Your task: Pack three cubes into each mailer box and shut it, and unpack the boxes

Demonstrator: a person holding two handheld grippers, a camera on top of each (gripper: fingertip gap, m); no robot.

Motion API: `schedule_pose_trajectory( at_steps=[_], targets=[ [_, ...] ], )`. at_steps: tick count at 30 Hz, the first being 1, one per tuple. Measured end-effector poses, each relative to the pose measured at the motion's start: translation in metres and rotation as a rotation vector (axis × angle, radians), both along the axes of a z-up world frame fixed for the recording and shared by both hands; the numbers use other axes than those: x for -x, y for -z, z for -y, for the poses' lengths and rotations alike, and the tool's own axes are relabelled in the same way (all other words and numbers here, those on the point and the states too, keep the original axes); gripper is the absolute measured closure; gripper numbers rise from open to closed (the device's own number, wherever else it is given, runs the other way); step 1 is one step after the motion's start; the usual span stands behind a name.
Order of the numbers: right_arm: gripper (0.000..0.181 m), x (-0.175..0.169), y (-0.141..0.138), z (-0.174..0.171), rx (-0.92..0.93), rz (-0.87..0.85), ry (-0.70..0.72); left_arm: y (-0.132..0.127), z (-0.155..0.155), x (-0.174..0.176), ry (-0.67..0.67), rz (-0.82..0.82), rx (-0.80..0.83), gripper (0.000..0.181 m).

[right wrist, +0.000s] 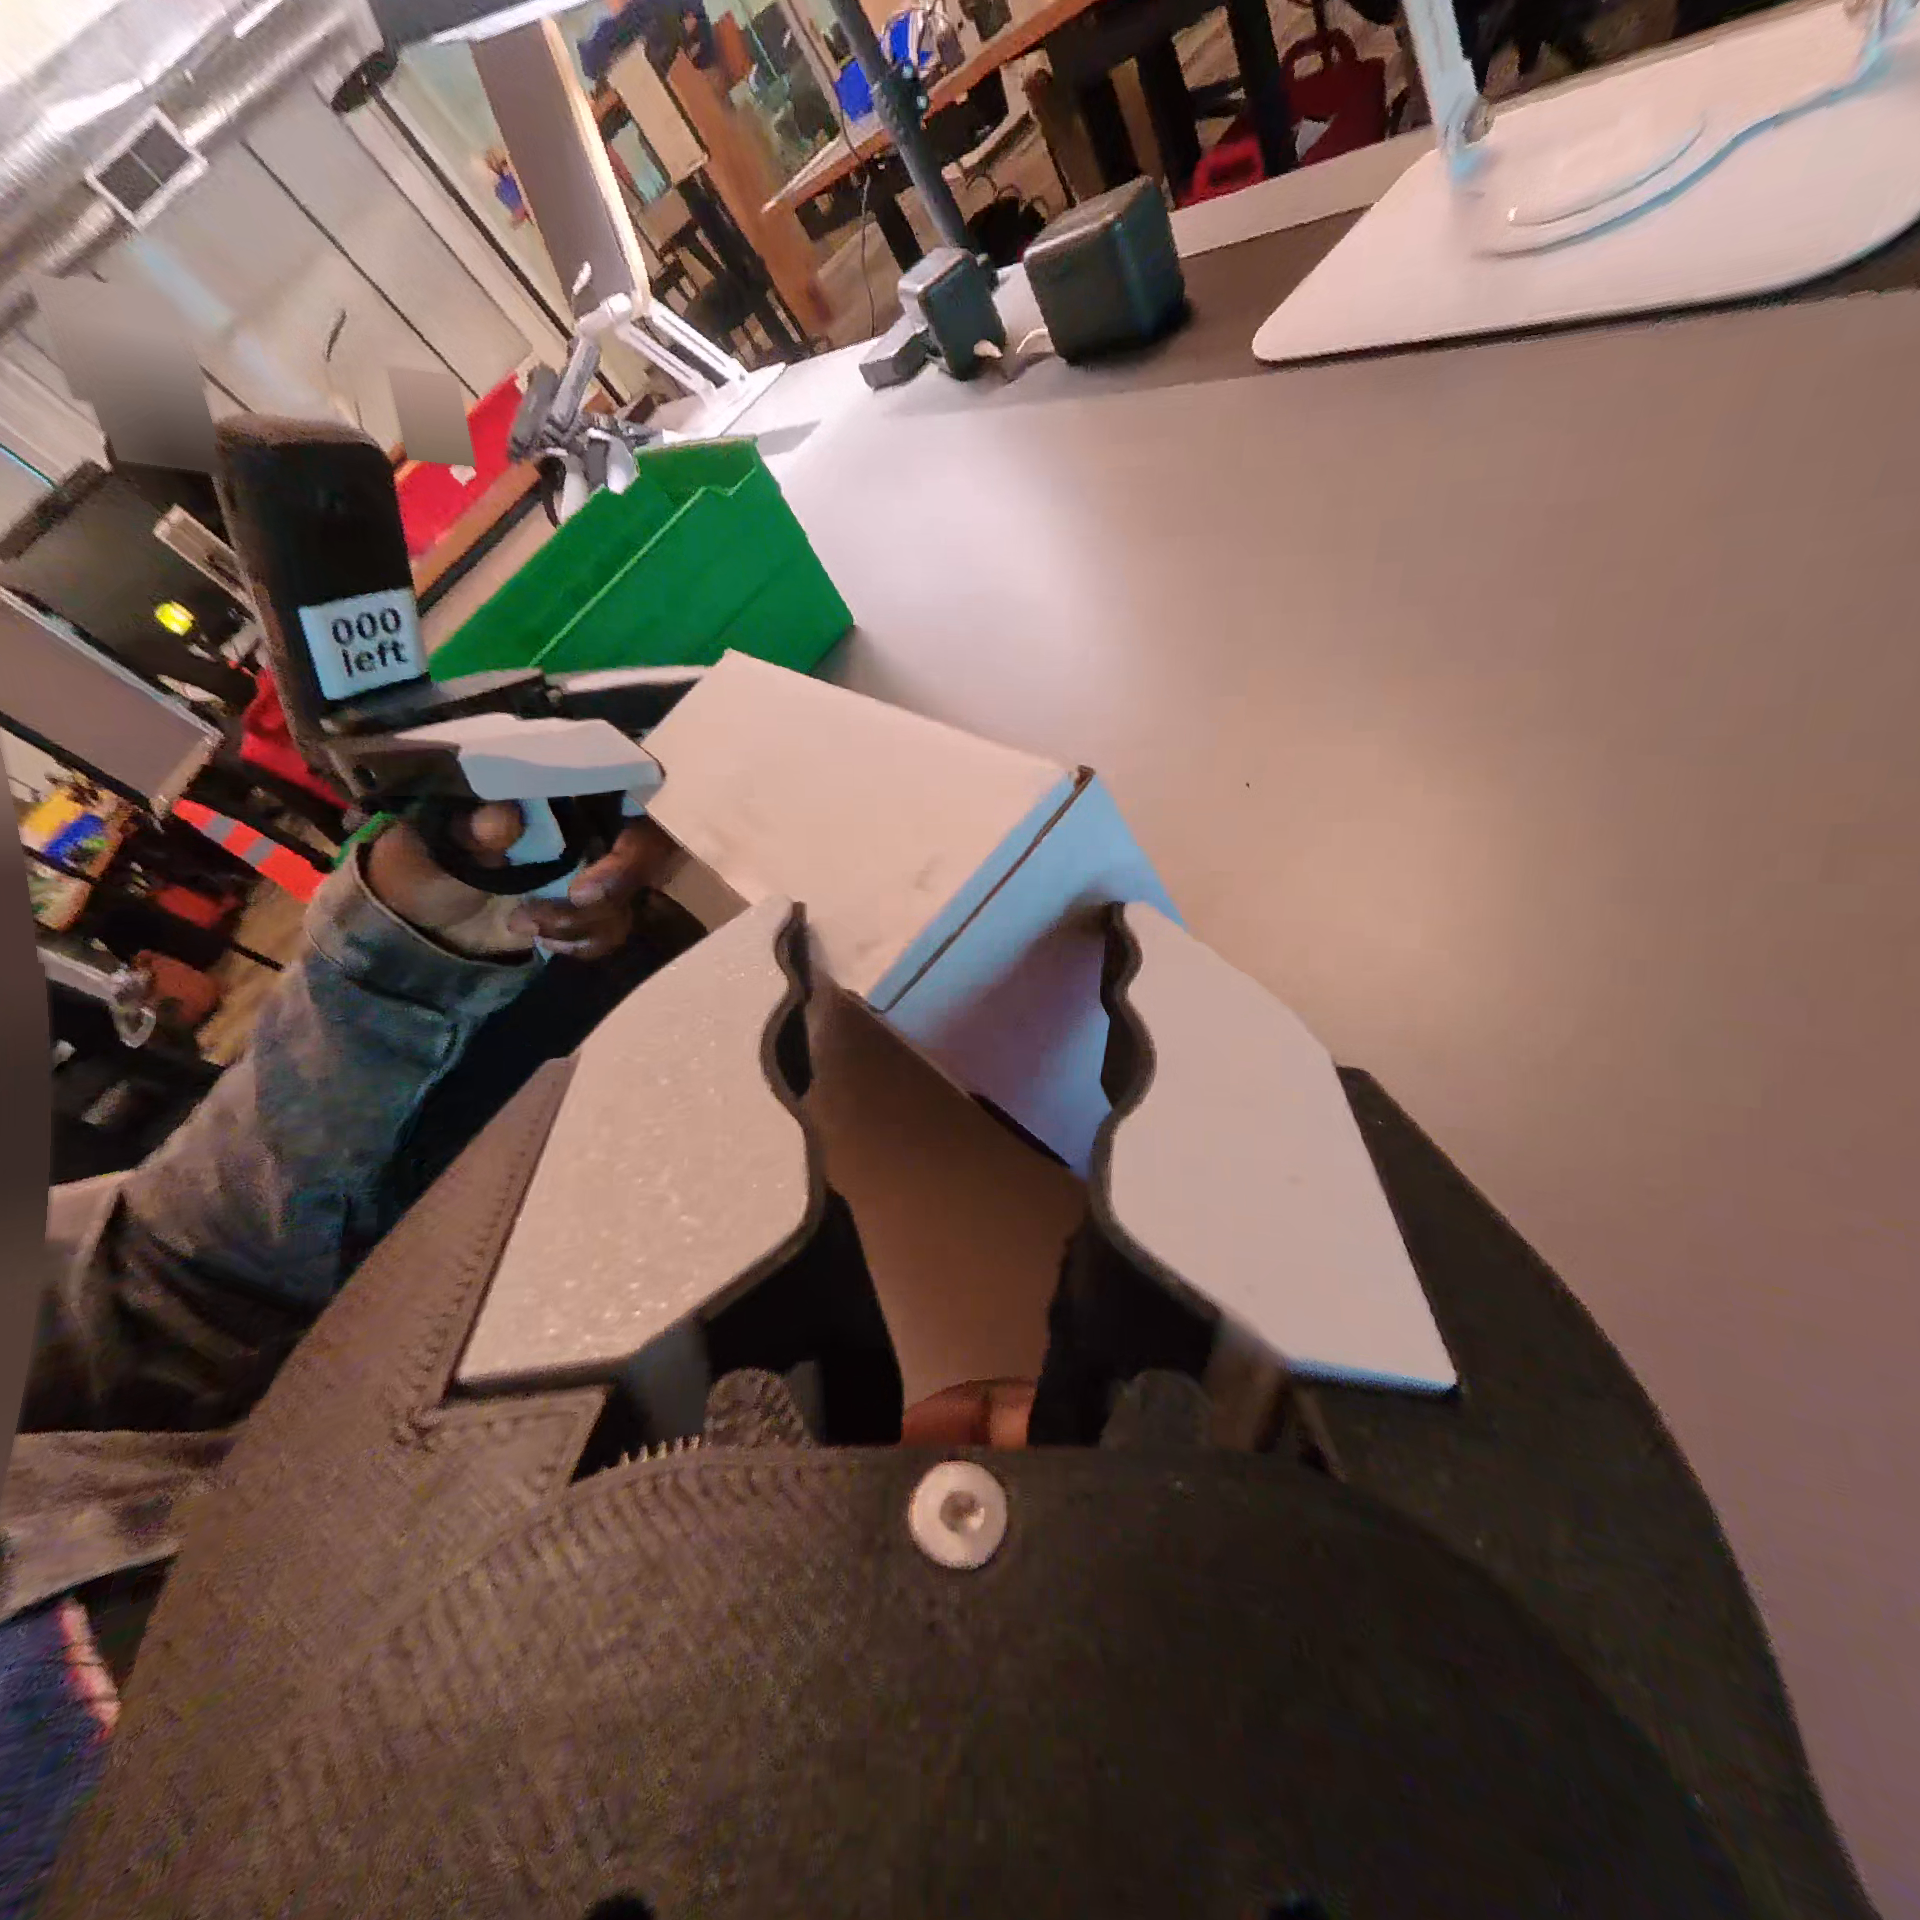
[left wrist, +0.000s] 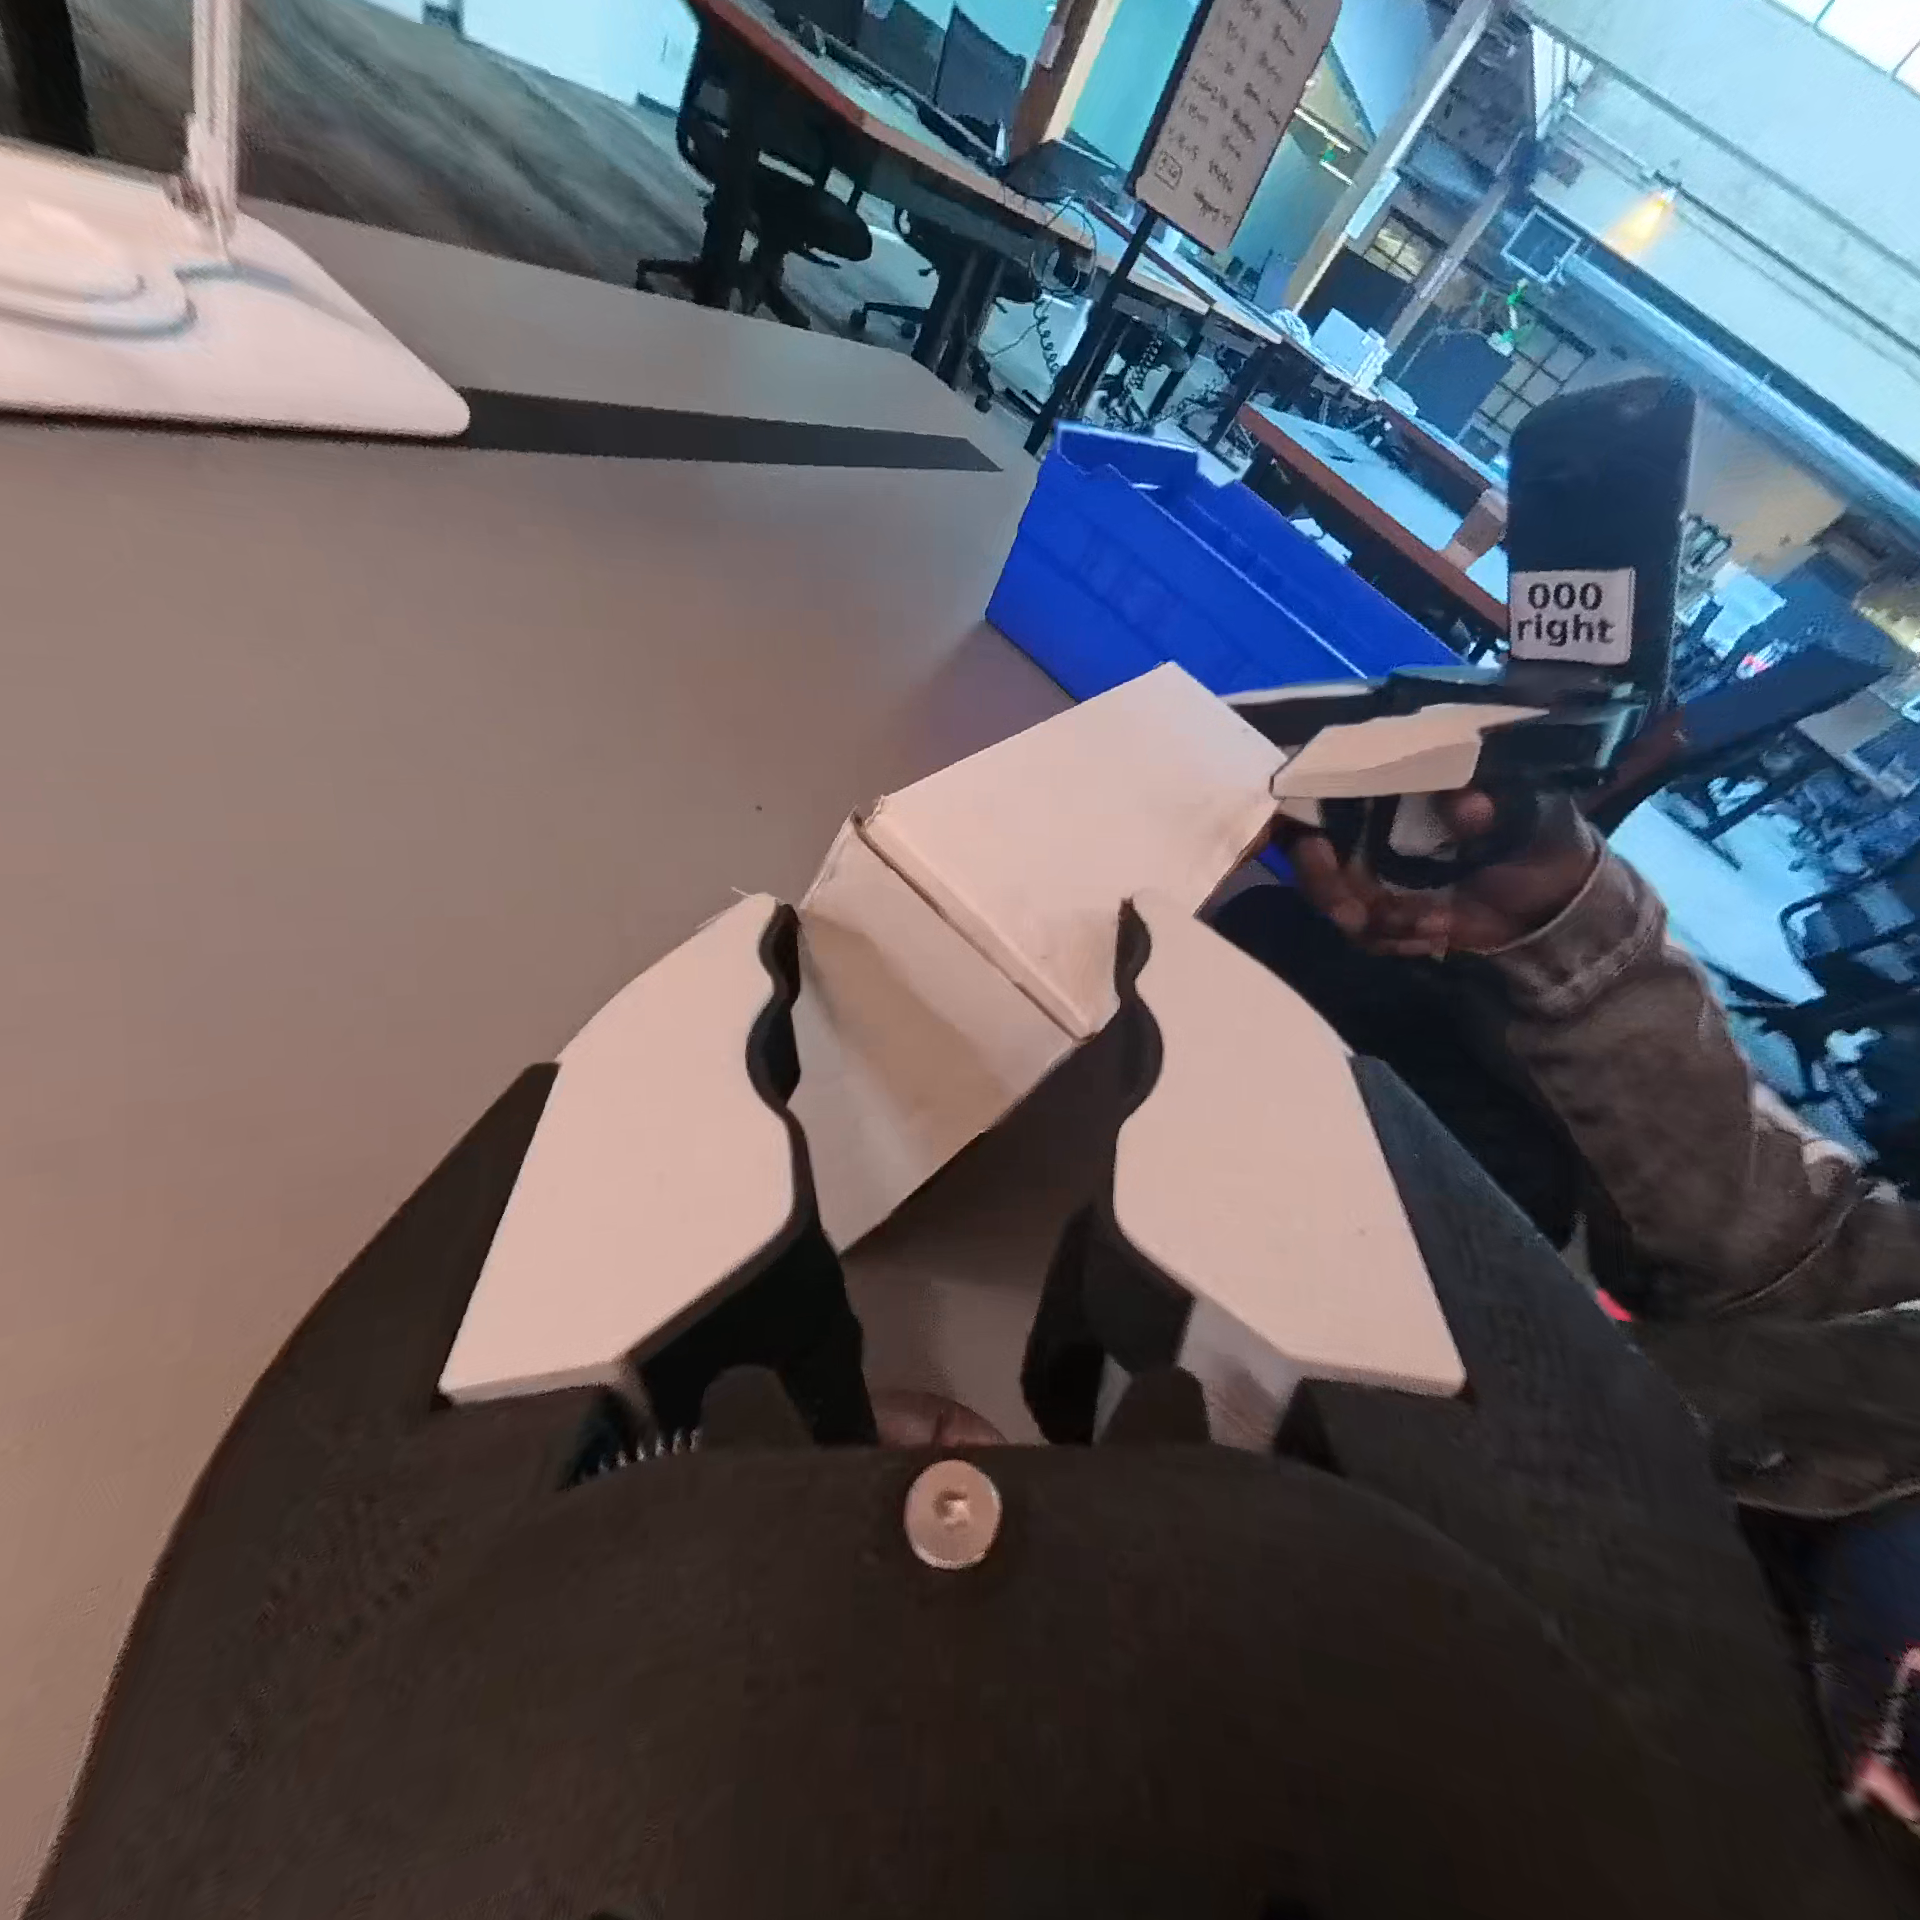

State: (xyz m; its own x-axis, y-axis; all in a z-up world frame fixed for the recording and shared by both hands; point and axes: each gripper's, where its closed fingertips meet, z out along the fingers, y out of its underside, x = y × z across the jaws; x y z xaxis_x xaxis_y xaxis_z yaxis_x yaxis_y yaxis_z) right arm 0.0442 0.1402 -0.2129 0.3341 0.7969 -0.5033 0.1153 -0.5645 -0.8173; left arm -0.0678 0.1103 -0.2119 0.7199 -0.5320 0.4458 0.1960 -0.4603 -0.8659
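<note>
A white mailer box (left wrist: 1039, 831) is held in the air between both grippers, over the near edge of the grey table (left wrist: 416, 727). My left gripper (left wrist: 956, 920) has its jaws around one end of the box and grips it. My right gripper (right wrist: 956, 920) grips the other end, where the box (right wrist: 862, 790) shows a brown cardboard face between the fingers. Each gripper also shows in the other's view: the right one (left wrist: 1262, 743) and the left one (right wrist: 675, 727), both held by hands in grey sleeves. No cubes are in view.
A blue bin (left wrist: 1195, 582) stands at the table's right side and a green bin (right wrist: 675, 582) at its left. A white monitor base (right wrist: 1610, 229) and two small black devices (right wrist: 1107, 270) sit at the back. Desks and chairs stand beyond.
</note>
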Motion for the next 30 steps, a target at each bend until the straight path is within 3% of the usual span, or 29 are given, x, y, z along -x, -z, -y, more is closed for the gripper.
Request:
schedule_pose_trajectory(
  at_steps=[2,4,7,12,19,22,24,26,30],
  targets=[
    [0.128,0.000,-0.004,0.001,-0.133,0.024,-0.008,-0.005,0.000,0.001,-0.008,-0.080,-0.105,0.125],
    [0.137,0.000,-0.003,0.000,-0.361,0.125,0.014,-0.003,-0.001,0.003,-0.035,-0.284,-0.227,0.134],
    [0.142,-0.005,0.014,-0.003,-0.624,0.364,0.045,0.016,0.002,0.000,-0.014,-0.495,-0.235,0.142],
    [0.145,-0.017,0.053,0.003,-0.546,0.565,-0.035,0.033,0.017,-0.009,0.107,-0.563,-0.195,0.149],
    [0.144,-0.021,0.055,0.013,-0.480,0.571,-0.101,0.040,0.023,-0.009,0.156,-0.536,-0.122,0.137],
    [0.113,-0.017,0.038,0.017,-0.456,0.486,-0.125,0.024,0.014,-0.004,0.068,-0.500,-0.216,0.129],
    [0.080,-0.015,0.021,0.020,-0.496,0.446,-0.151,0.011,0.006,0.004,-0.024,-0.478,-0.301,0.107],
    [0.054,-0.016,0.010,0.021,-0.579,0.512,-0.195,0.001,0.001,0.010,-0.092,-0.462,-0.361,0.093],
    [0.046,-0.004,-0.008,0.026,-0.642,0.705,-0.346,-0.010,-0.002,0.017,-0.150,-0.374,-0.376,0.077]
  ],
)
